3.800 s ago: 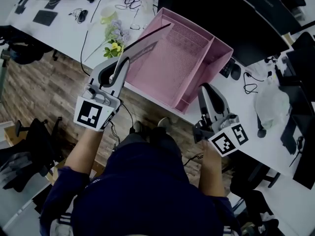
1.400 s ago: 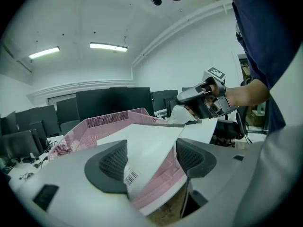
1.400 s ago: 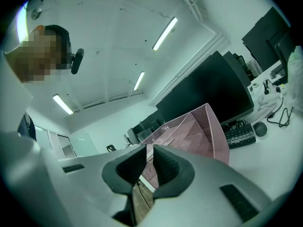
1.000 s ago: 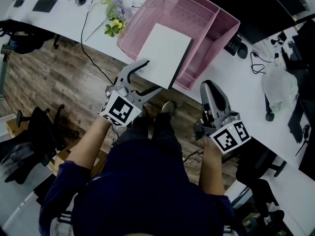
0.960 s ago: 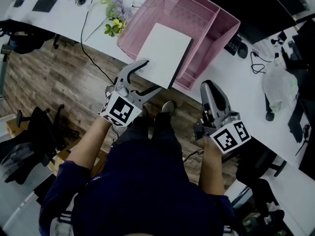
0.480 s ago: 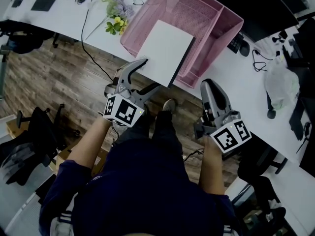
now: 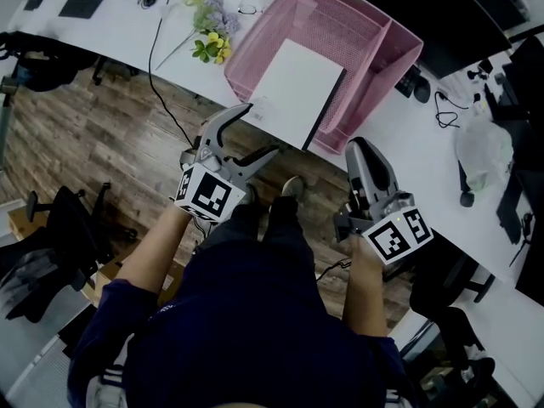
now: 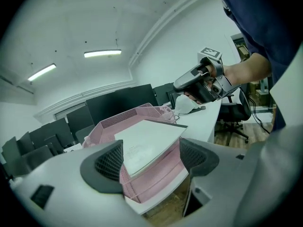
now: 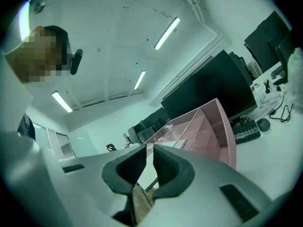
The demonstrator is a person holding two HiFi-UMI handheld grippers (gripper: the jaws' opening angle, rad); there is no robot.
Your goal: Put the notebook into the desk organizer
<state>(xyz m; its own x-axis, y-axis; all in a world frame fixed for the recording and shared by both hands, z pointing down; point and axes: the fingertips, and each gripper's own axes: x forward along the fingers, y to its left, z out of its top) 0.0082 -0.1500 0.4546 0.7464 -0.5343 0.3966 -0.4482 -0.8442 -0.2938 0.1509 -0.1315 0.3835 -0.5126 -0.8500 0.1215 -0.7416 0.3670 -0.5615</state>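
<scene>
The white notebook (image 7: 293,92) lies flat in the pink mesh desk organizer (image 7: 336,28), its near edge jutting over the front rim. My left gripper (image 7: 262,129) is open at that near edge, fingers spread on either side and not pressing it. From the left gripper view the notebook (image 8: 147,138) rests on the organizer (image 8: 111,122) just beyond the open left gripper (image 8: 149,157). My right gripper (image 7: 359,147) is shut and empty, off the desk's front edge right of the organizer. Past the right gripper (image 9: 151,162), the organizer (image 9: 208,126) shows in the right gripper view.
The white desk (image 7: 110,32) carries a bunch of flowers (image 7: 212,41), cables, and a white plastic bag (image 7: 480,155) at the right. A keyboard (image 9: 246,131) and dark monitor stand behind the organizer. Below the desk edge is wooden floor with chairs at the left.
Earlier my left gripper held the notebook tilted over the organizer. It has since let go, and the notebook lies in the organizer. Over the last second the grippers have barely moved.
</scene>
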